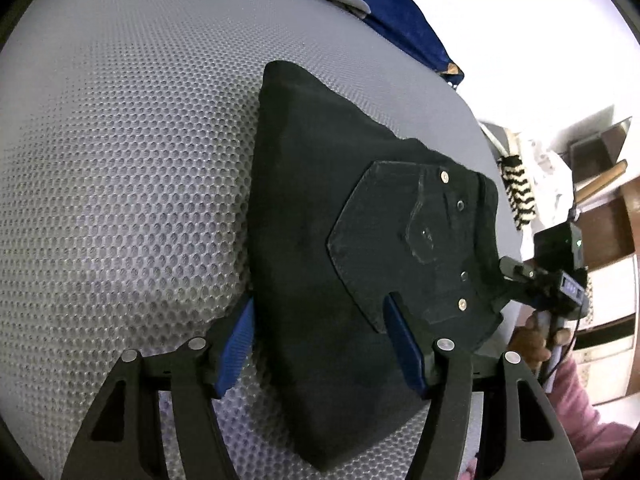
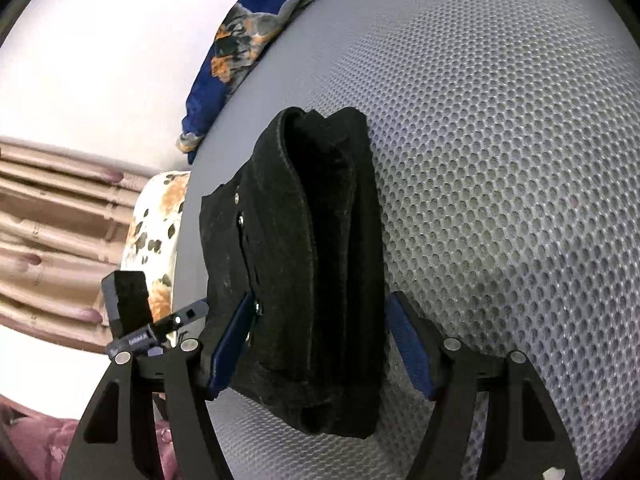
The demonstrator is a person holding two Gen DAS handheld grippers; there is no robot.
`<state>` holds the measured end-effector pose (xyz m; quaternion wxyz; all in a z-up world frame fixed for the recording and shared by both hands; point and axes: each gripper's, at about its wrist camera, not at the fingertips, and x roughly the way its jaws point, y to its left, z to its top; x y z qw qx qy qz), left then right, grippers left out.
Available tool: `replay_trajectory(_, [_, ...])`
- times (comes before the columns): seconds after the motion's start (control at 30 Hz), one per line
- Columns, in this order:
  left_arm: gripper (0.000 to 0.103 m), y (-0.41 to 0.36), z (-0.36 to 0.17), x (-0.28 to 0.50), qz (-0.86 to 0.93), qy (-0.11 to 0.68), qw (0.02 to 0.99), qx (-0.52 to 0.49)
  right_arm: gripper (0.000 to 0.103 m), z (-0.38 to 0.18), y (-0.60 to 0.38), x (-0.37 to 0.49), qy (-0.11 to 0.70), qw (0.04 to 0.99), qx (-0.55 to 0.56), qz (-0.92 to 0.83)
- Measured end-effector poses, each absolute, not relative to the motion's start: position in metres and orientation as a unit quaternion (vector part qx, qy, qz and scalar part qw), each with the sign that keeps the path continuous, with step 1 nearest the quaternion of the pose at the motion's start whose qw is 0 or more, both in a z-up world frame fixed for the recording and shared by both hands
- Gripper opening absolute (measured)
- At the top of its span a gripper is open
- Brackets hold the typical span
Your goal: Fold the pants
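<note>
The black pants (image 1: 320,240) lie folded into a thick bundle on the grey honeycomb mat (image 1: 120,160), back pocket and rivets facing up. My left gripper (image 1: 320,336) is open, its blue pads either side of the bundle's near end. In the right wrist view the pants (image 2: 304,260) show as stacked folded layers. My right gripper (image 2: 320,344) is open, straddling the bundle; its left pad (image 2: 232,340) lies against the pocket side. The right gripper (image 1: 552,276) also shows in the left wrist view at the bundle's far edge, and the left gripper (image 2: 160,328) in the right wrist view.
A blue floral cloth (image 2: 240,40) lies at the mat's far edge. A floral pillow (image 2: 156,232) and pink curtain (image 2: 48,220) are beyond the mat. A striped item (image 1: 518,192) and wooden furniture (image 1: 608,220) stand off the other side. My pink sleeve (image 1: 580,400) is near.
</note>
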<state>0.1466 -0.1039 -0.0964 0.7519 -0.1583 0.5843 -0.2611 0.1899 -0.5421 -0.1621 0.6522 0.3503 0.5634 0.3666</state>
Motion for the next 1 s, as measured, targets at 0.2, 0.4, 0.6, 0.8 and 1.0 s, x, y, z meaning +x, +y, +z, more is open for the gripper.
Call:
replay_trajectory(0.2, [0.067,-0.092,-0.100,0.158,-0.276,0.588,0.735,-0.193,0.067,-0.167,-0.539,0.199,0.564,0.635,0.364,0.382])
replay_trajectory(0.4, [0.068,-0.072,-0.102,0.155,-0.283,0.588,0.728,-0.212,0.060,-0.173,-0.543,0.198,0.561,0.629,0.373,0.387])
replay_trajectory(0.6, [0.068,-0.053,-0.107,0.157,-0.301,0.592,0.701,-0.259,0.057,-0.171,-0.534,0.203,0.562,0.624,0.373,0.394])
replay_trajectory(0.8, [0.068,-0.045,-0.113,0.164,-0.325,0.586,0.683,-0.290,0.055,-0.172,-0.521,0.212,0.561,0.615,0.370,0.412])
replay_trajectory(1.0, [0.068,-0.044,-0.111,0.164,-0.334,0.583,0.685,-0.280,0.053,-0.172,-0.512,0.220,0.564,0.613,0.360,0.421])
